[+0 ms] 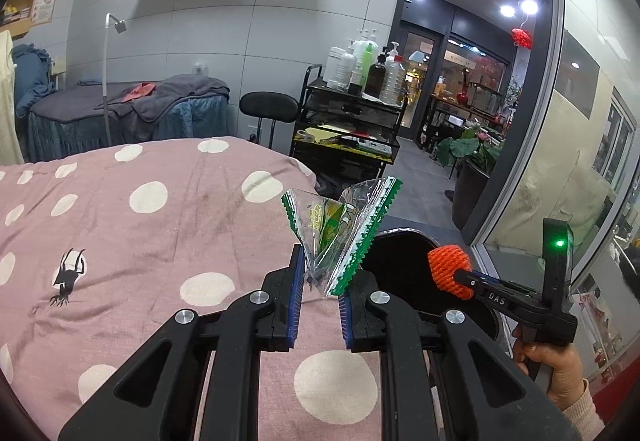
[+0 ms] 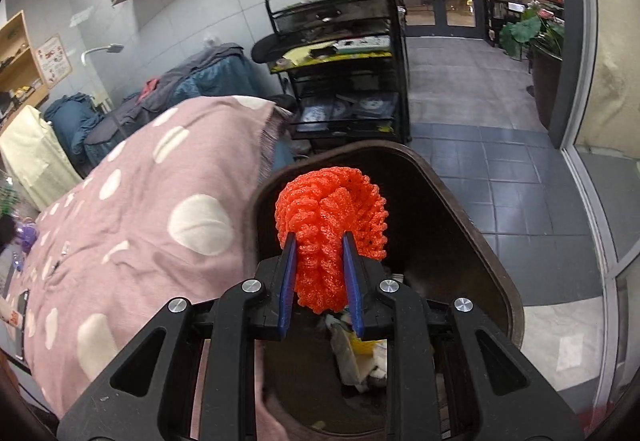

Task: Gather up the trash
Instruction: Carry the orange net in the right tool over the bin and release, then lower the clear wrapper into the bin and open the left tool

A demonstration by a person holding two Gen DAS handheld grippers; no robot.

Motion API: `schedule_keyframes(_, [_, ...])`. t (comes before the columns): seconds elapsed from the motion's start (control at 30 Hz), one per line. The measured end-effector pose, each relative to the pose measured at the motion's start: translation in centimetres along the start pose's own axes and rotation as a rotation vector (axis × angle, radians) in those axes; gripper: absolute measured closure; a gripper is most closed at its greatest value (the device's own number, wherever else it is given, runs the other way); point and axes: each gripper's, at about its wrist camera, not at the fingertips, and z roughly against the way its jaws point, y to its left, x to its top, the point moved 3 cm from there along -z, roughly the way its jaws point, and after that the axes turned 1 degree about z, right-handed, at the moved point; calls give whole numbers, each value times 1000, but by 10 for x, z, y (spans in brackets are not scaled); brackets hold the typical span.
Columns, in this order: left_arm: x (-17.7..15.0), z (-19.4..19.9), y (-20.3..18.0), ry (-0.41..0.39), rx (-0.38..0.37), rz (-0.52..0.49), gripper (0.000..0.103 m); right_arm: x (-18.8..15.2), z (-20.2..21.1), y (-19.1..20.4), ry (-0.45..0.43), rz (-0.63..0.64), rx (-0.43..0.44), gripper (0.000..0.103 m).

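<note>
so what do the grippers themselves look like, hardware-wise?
Both match: black plastic linkage arms with round silver pivot bolts, and blue ribbed pads on the fingers. From the left view, the right gripper has white "DAS" lettering on its body, an upright black post with a green LED, and a bare hand with a pinkish knit cuff.

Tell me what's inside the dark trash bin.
Inside the trash bin, crumpled pale and yellow scraps lie at the bottom; the orange foam net and right hand-held gripper hide the rest.

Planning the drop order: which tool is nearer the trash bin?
Right. The right tool, holding the orange foam net, hangs over the trash bin; the left tool, holding the plastic wrapper, is beside it above the bed.
</note>
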Motion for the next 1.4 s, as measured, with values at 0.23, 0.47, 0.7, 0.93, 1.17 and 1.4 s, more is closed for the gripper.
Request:
schedule_keyframes(0.23, [-2,-7,-20,18,-34,-24,87,-14,-27,-22,53,-35,-50,57])
schedule_keyframes(0.47, [-8,-16,-37,43,-60,-48,87,-29,-36,-33,70,-94,-61,30])
schedule_keyframes(0.7, [-10,-25,-53,64,-94,-58,87,-37,-25,-38,50,-111,-60,23])
schedule_keyframes(0.93, [-10,-42,-78,98,-141,-88,87,-35,-4,-42,6,-126,-71,23])
schedule_keyframes(1.17, [-14,-70,-103,161,-175,-135,87,-29,14,-54,-36,-151,-107,22])
schedule_keyframes(1.4, [-22,-98,-118,229,-186,-165,87,-31,21,-75,-46,-184,-153,22])
